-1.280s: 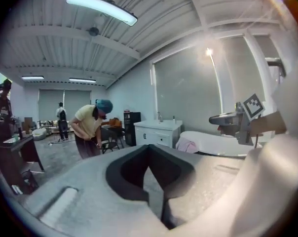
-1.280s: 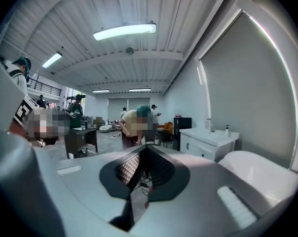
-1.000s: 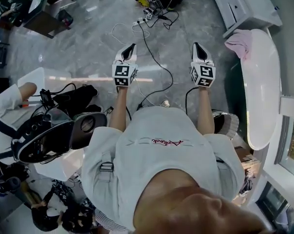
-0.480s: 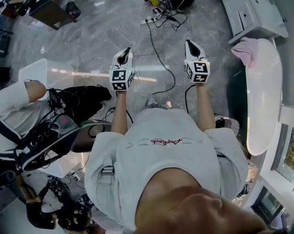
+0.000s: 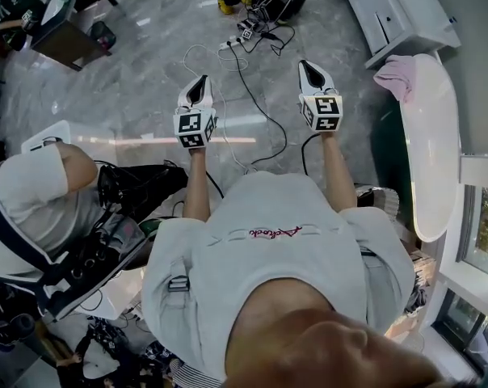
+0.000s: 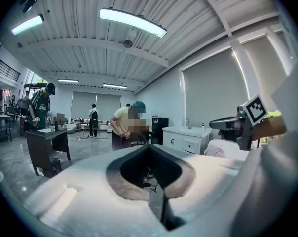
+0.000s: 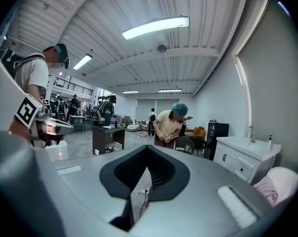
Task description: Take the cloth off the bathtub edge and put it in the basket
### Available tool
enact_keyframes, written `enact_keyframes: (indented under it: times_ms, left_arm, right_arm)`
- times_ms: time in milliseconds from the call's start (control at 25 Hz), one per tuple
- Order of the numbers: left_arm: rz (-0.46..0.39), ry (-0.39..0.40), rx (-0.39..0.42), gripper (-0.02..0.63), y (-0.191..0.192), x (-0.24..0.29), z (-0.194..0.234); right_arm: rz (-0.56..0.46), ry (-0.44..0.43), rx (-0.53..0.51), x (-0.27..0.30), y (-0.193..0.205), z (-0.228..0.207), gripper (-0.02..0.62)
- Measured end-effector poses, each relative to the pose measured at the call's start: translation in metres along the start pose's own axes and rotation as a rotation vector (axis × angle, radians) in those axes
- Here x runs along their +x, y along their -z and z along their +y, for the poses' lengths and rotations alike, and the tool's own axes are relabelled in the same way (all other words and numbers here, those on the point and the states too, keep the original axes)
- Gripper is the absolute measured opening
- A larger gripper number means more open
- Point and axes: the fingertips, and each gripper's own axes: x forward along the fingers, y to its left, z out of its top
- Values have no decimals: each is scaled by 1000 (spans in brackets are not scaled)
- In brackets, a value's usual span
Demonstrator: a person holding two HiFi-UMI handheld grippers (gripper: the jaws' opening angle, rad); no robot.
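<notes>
Over the grey marble floor (image 5: pixel 147 63), the person holds both tools out ahead, side by side and apart. The left white two-jaw gripper (image 5: pixel 197 90) has its jaws pressed together with nothing between them, and the right white two-jaw gripper (image 5: pixel 309 73) is closed and empty too. The crumpled pink cloth (image 5: pixel 393 77) lies on the far end of the long white bathtub (image 5: pixel 434 152), right of the right gripper and well apart from it. Loose black and white cables (image 5: pixel 256 95) trail across the floor between the grippers.
</notes>
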Motion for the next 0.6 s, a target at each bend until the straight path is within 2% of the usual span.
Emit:
enact_keyframes:
  times_ms: [200, 600]
  left_arm:
    - [-1, 9, 2, 0, -6, -2, 6]
    - [2, -10, -13, 0, 11, 19, 32]
  right_arm:
    - [12, 7, 8, 0, 0, 8, 6]
    - [8, -6, -2, 34, 10, 10, 6]
